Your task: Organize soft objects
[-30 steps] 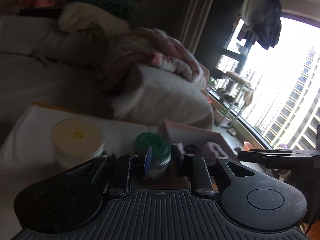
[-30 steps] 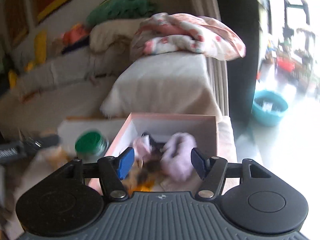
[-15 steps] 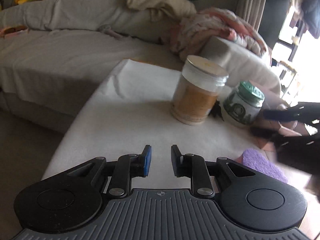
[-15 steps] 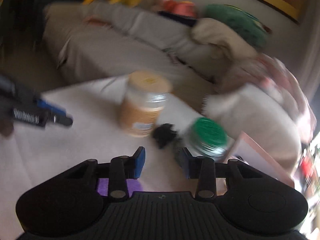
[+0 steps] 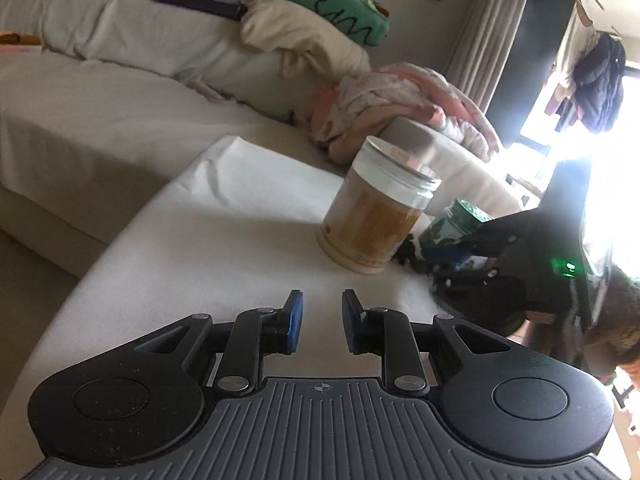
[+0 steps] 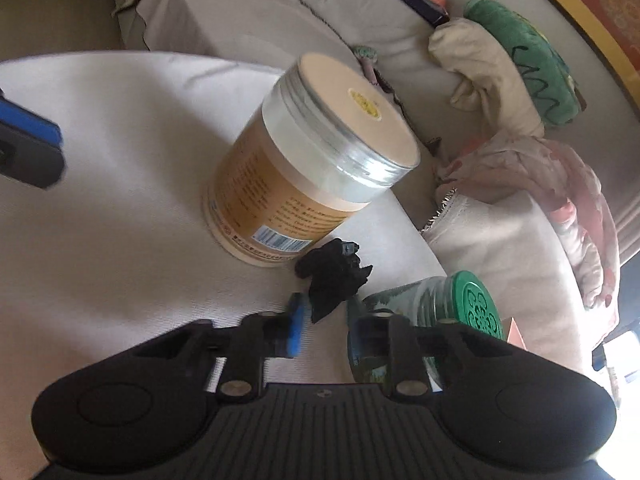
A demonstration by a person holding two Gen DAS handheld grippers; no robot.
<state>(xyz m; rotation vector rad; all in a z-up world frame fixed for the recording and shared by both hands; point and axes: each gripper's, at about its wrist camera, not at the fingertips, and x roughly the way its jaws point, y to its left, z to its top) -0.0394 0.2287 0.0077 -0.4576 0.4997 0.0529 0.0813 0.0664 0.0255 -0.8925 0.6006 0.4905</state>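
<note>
Black crumpled soft item: the task's thing, lying on the white-covered bench, touching the base of the tan jar and just beside the green-lidded jar.

Risks, largest first:
- Tan jar: tall, right against the item; a finger sweeping in could tip or shove it.
- Green-lidded jar: pressed close to the right finger; it could be nudged or pinched in place of the cloth.
- Item itself: limp, and probably only its near tip lies between the fingers, though the edge is blurred; a shallow bite may slip.

Right gripper: fingers parted, straddling the item's near end, grasping nothing.
Left gripper: fingers parted, empty, well apart from the tan jar.

Sofa with cushions beyond the tan jar; no obstruction.
</note>
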